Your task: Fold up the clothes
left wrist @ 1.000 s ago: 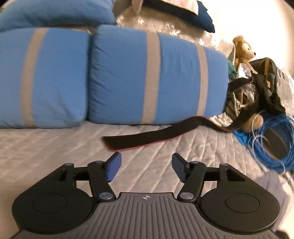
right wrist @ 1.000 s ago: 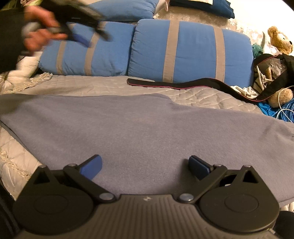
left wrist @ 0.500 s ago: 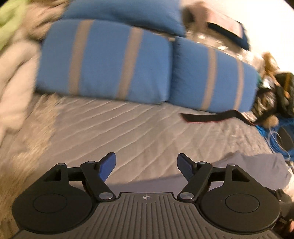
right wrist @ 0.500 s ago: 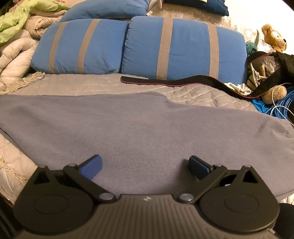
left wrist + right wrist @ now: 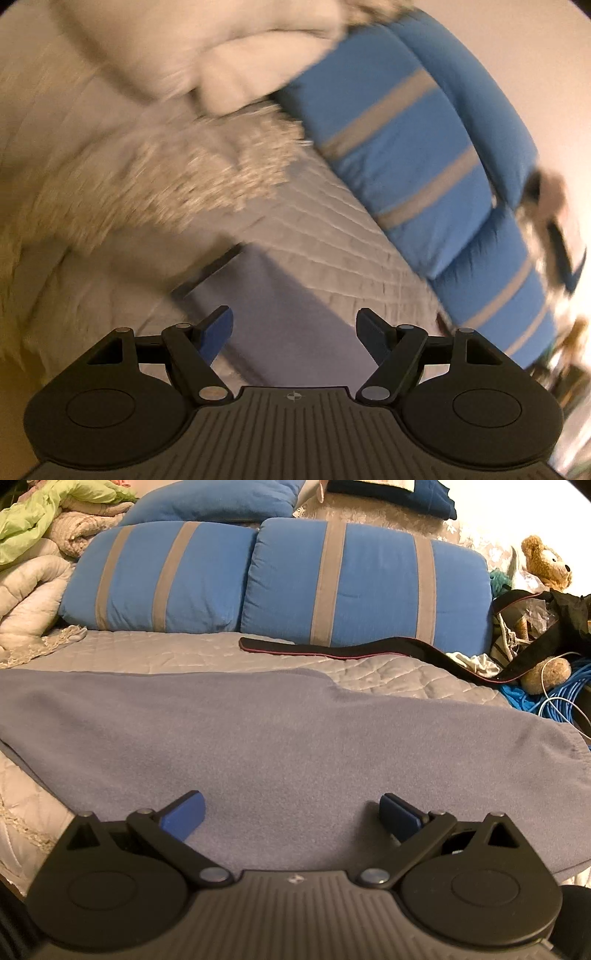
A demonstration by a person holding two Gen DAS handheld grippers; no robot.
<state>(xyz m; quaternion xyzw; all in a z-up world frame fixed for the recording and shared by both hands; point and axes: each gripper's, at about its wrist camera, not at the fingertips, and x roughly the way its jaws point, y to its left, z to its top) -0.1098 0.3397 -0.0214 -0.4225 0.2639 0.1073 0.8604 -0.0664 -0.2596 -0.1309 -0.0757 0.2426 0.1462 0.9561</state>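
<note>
A grey-blue garment (image 5: 280,738) lies spread flat across the quilted bed. My right gripper (image 5: 291,812) hovers low over its near part, open, with nothing between its blue pads (image 5: 184,814). In the blurred, rolled left wrist view, a corner of the same garment (image 5: 280,314) lies under my left gripper (image 5: 293,326). That gripper is open, and its pads (image 5: 218,328) press on nothing. The garment's dark hem edge (image 5: 218,266) shows just ahead of the left finger.
Two blue pillows with grey stripes (image 5: 266,579) stand along the back of the bed (image 5: 155,653). A black strap (image 5: 332,650) lies in front of them. Cream bedding (image 5: 122,177) is piled at the left. A teddy bear (image 5: 546,565), bags and blue cable (image 5: 569,690) crowd the right.
The left gripper swept from the strap and pillows to the garment's left corner and rolled, so the pillows now slant. Its jaws opened slightly. The right gripper stayed still.
</note>
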